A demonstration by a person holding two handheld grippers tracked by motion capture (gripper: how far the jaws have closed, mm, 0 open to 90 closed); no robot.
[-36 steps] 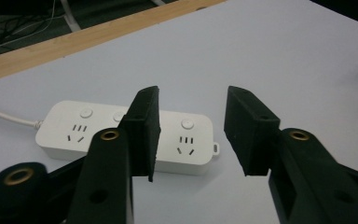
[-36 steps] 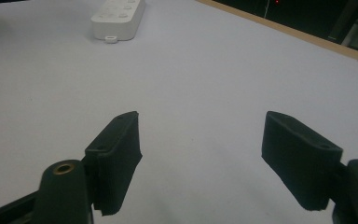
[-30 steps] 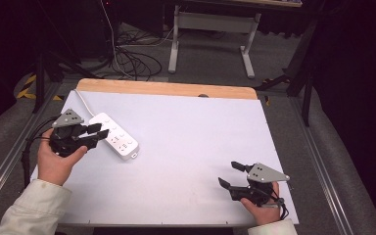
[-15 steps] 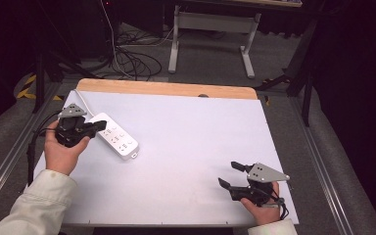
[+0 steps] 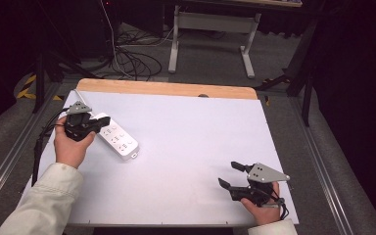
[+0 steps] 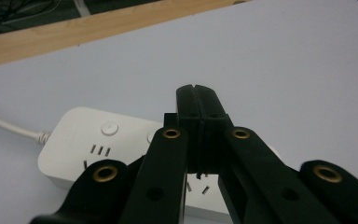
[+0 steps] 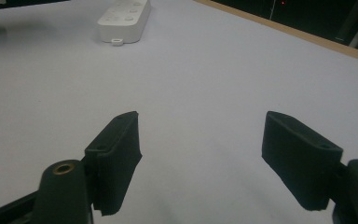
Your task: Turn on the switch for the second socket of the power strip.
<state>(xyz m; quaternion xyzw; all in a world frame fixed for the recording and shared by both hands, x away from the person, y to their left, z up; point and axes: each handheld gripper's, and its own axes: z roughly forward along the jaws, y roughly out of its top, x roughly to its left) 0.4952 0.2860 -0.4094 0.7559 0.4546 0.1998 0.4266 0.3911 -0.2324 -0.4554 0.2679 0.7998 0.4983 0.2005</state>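
Two grippers work over the white table [image 5: 186,147], one in each of the person's hands. At about nine o'clock on the tabletop, the left gripper [image 5: 103,121] hangs over the near end of a white power strip [image 5: 120,142]; its jaws are pressed fully together with nothing between them, and in the left gripper view the joined tips [image 6: 199,100] sit just above the strip's round button [image 6: 109,127] and socket slots. The strip lies slantwise, its cord [image 5: 81,98] running off toward eleven o'clock, near the wooden edge [image 5: 166,88] at the far side. Over at five o'clock, well apart from the strip, the right gripper [image 5: 230,174] rests low near the table's front edge, jaws spread wide and empty, pointing toward nine o'clock.
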